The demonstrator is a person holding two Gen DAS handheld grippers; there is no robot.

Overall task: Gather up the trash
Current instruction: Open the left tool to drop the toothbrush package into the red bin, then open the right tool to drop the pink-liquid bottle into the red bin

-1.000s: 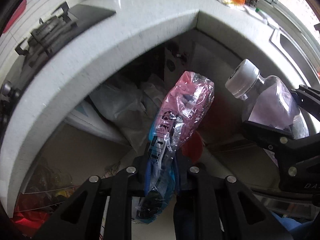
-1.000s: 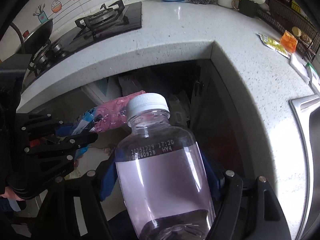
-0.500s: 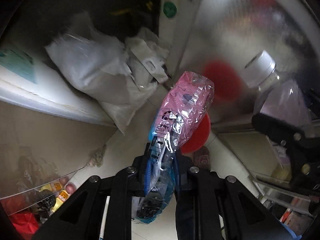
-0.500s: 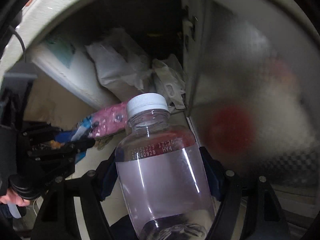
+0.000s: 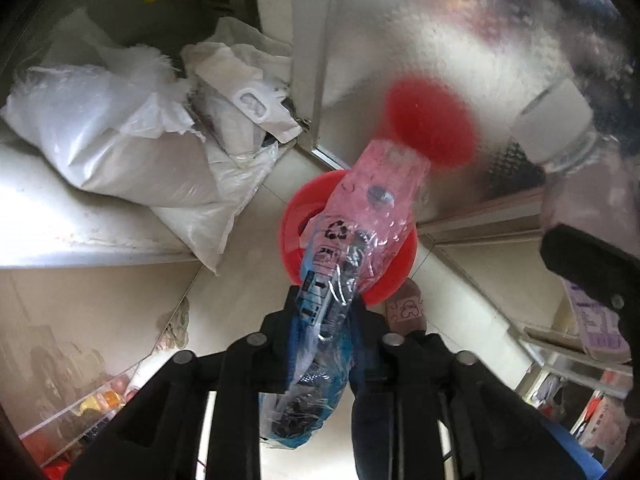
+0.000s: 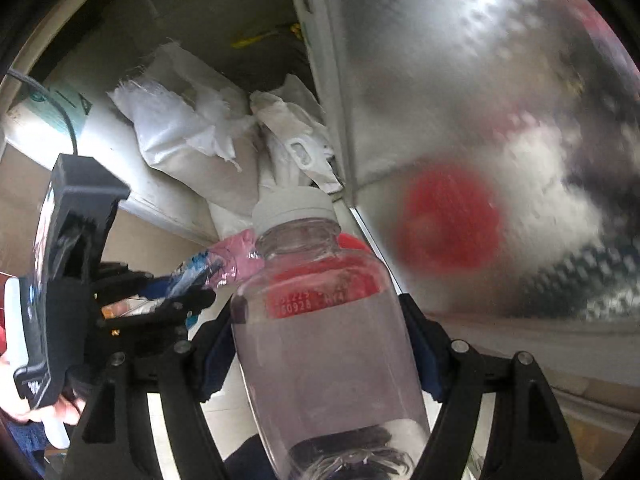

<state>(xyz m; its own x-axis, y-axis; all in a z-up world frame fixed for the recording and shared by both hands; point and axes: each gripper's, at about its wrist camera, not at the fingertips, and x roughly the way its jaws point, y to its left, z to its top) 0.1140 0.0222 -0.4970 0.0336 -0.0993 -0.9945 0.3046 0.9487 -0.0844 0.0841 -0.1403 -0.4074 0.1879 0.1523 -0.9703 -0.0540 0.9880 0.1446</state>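
Trash is carried in both grippers: a crinkled pink-and-blue plastic wrapper [image 5: 352,248] sits between the fingers of the left gripper [image 5: 322,320], whose jaws are opening around it, though the wrapper is not yet seen to fall. Directly beyond the left fingertips a red bin [image 5: 348,236] is seen on the pale floor [image 5: 240,300], with the wrapper's pink end stretched over its mouth. A clear bottle [image 6: 328,320] with a white cap [image 6: 294,208] is clamped across its body by the widely spread right gripper [image 6: 324,344], cap pointing away from the fingers. Beyond and to the left of both grippers, white sacks [image 5: 120,148] are piled in an open cupboard. A frosted door panel [image 6: 480,100] stands to the right, a red blur showing on it.
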